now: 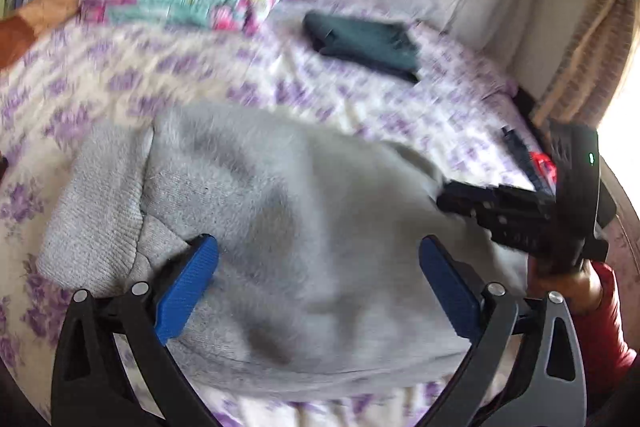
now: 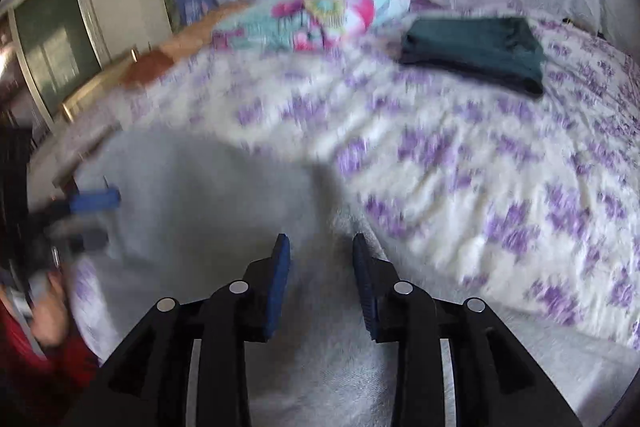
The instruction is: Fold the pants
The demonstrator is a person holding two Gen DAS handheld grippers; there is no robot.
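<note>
Grey knit pants (image 1: 280,211) lie in a bunched heap on the flowered bedspread (image 1: 352,99). My left gripper (image 1: 320,255) hangs over them, jaws wide apart, its blue pads (image 1: 192,275) on either side of the cloth and not pressing it. At the right edge of that view, a hand in a red sleeve holds the right gripper (image 1: 520,215) at the heap's right end. In the right wrist view the pants (image 2: 192,211) are blurred; my right gripper (image 2: 320,251) is above their near part, with a clear gap between the pads and nothing pinched. The left gripper's blue pad (image 2: 96,199) shows at far left.
A folded dark green garment (image 2: 476,47) lies farther back on the bed. Beside it is a bright turquoise and pink bundle (image 2: 312,15). White bedding rises behind them. A cabinet with a glass door (image 2: 52,39) stands past the bed's left edge.
</note>
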